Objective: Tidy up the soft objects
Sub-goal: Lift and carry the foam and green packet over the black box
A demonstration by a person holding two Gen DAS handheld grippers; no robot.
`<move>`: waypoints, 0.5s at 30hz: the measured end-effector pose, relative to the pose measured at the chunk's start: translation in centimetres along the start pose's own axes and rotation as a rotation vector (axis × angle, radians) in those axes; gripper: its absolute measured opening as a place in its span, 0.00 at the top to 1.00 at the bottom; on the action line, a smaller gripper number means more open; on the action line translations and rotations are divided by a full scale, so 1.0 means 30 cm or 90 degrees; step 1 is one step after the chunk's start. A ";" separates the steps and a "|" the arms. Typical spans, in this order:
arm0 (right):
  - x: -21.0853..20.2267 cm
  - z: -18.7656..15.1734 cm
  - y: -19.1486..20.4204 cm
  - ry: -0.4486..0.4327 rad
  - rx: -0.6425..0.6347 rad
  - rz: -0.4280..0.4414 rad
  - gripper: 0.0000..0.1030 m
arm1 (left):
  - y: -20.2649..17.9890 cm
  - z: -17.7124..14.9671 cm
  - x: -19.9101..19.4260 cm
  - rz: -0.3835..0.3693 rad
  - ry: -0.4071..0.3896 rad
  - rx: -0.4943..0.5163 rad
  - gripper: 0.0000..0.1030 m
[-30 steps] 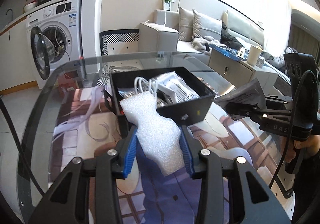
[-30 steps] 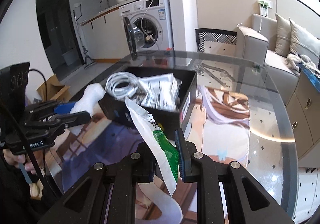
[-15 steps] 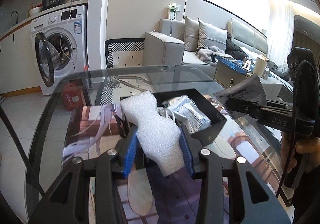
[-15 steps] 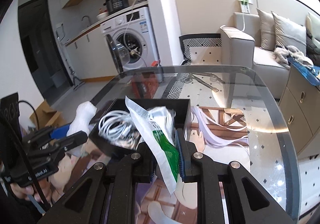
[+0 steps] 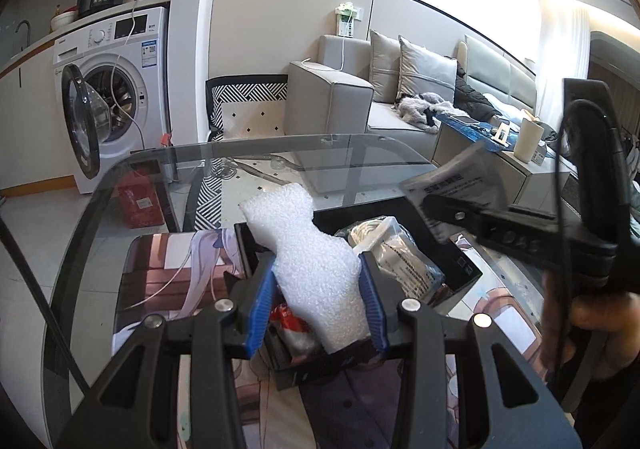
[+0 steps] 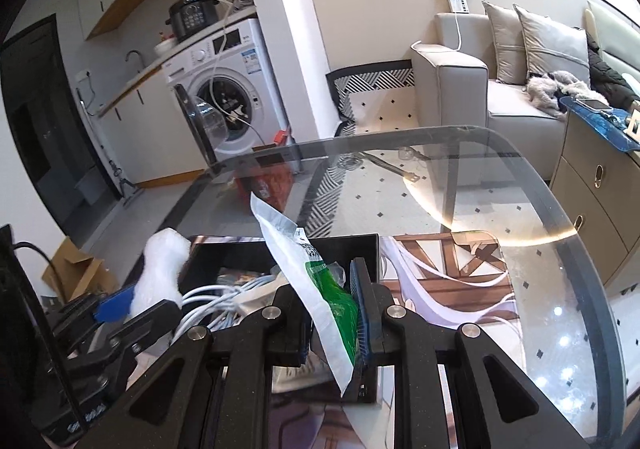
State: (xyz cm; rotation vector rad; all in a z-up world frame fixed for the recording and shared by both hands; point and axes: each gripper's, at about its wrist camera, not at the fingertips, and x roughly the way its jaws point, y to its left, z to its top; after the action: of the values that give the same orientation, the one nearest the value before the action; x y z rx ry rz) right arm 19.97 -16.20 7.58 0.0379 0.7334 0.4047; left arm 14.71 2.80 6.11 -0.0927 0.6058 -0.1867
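Observation:
My left gripper (image 5: pixel 316 301) is shut on a white foam piece (image 5: pixel 308 249) and holds it over the near end of a black box (image 5: pixel 460 269). The foam also shows in the right wrist view (image 6: pixel 162 269). My right gripper (image 6: pixel 332 313) is shut on a white and green plastic packet (image 6: pixel 320 289), held over the same black box (image 6: pixel 360 245). The packet also shows at the right of the left wrist view (image 5: pixel 460 177). The box holds a coiled white cable (image 6: pixel 224 297) and clear plastic bags (image 5: pixel 404 261).
The box sits on a printed mat (image 6: pixel 448 269) on a glass table (image 6: pixel 560 249). Beyond the table are a washing machine (image 5: pixel 116 89), a grey sofa (image 5: pixel 360 89) and a side cabinet (image 6: pixel 600 189).
Both grippers have moved forward and now hang over the box, each still holding its item. The box now lies right under the fingers.

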 end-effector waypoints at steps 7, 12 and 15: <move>0.077 -0.005 0.026 0.003 -0.013 -0.041 0.82 | -0.018 0.017 0.015 -0.008 -0.010 -0.004 0.61; 0.122 -0.015 0.020 0.017 -0.019 -0.054 0.82 | -0.022 0.011 0.028 -0.009 -0.010 -0.002 0.61; 0.130 -0.016 0.023 0.016 -0.031 -0.060 0.82 | -0.014 0.009 0.029 -0.004 -0.006 -0.001 0.61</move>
State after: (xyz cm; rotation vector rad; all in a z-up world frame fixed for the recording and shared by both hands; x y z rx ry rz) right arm 22.03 -14.15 4.83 -0.0473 0.7475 0.3332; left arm 15.51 2.23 5.91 -0.0977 0.5963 -0.1923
